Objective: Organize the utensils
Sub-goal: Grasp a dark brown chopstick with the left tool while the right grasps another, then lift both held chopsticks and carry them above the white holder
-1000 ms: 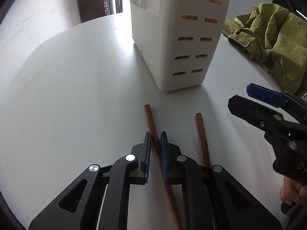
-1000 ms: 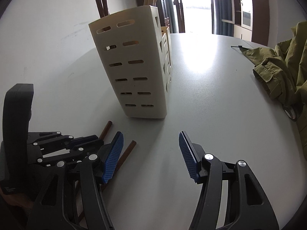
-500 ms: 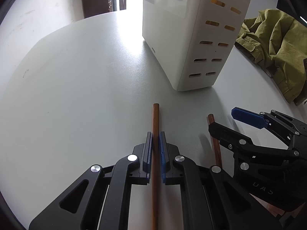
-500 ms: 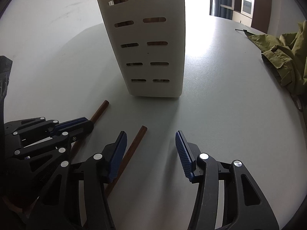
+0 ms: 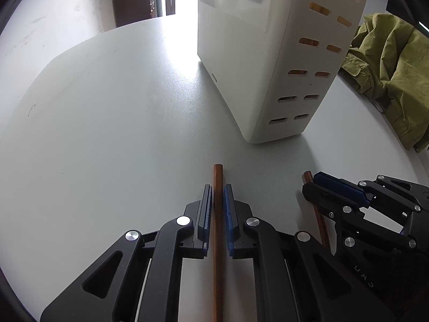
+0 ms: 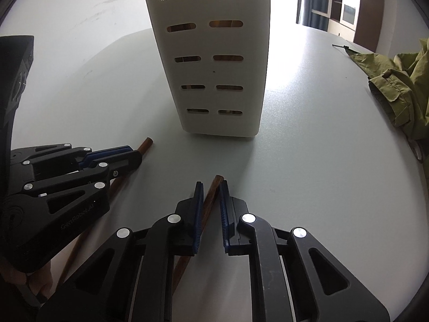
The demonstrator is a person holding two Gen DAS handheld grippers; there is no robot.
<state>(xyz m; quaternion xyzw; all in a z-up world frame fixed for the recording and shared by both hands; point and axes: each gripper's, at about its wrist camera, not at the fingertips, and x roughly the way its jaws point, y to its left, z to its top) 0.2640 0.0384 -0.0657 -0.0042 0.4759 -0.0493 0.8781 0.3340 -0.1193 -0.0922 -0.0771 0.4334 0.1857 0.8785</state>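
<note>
Gripping one brown chopstick [image 5: 217, 187] in my left claw [image 5: 217, 201], I find the pads pinched on its shaft with almost no gap, the stick running straight between them and its blunt end poking out at twelve o'clock. My right claw [image 6: 209, 198] is closing on the second chopstick [image 6: 211, 193]; this stick lies askew between the pads, slanting from about seven o'clock to one o'clock, and in the right wrist view it touches them near the tips only, with a gap further back.

The white slotted utensil holder [image 5: 268, 80] stands upright on the grey tabletop [image 5: 120, 134], at about one o'clock from my left claw and twelve o'clock from my right, near but apart from both stick ends. A green jacket [image 5: 388, 67] lies at the tabletop's edge, around two o'clock, clear of the work.

Risks, as I judge them:
- The skewed hold on the right may let that stick pivot or slip out on the lift, since the pads bear on it slantwise.
- Both claws sit close side by side; raising them together could knock one against the other, or one stick against the other.
- Both sticks are held near the forward end, so the long tails may droop and drag on the tabletop.
- The holder is tall and its mouth is out of view; a stick striking its wall could tip or shove it.
</note>
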